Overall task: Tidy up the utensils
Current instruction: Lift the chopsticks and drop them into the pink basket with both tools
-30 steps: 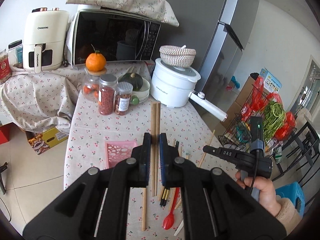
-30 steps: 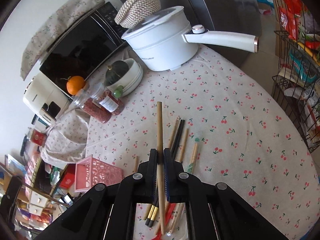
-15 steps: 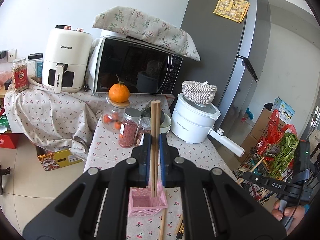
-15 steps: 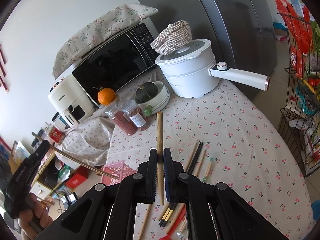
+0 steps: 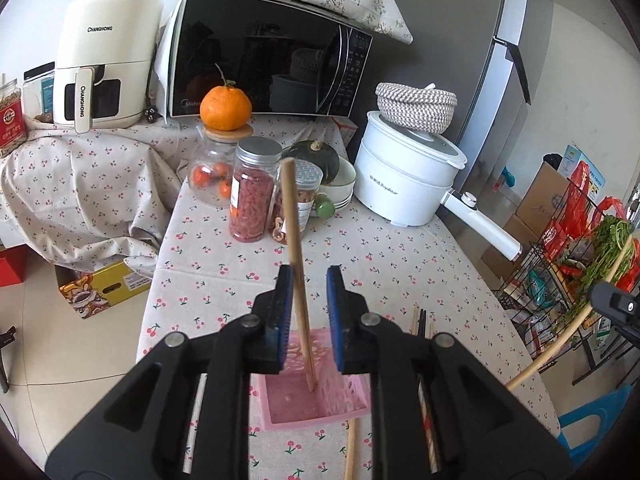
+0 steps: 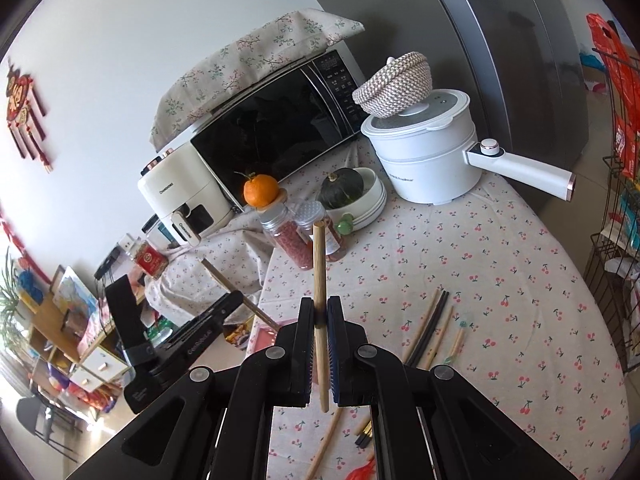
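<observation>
The left gripper (image 5: 307,300) is opening its jaws; a wooden chopstick (image 5: 297,276) stands between them, free of the pads, its tip in the pink basket (image 5: 280,406). The right gripper (image 6: 321,340) is clamped on a second chopstick (image 6: 319,280), lifted above the table (image 6: 500,248). I think the freed stick, plain pale wood and leaning, may tip the light basket or fall out
</observation>
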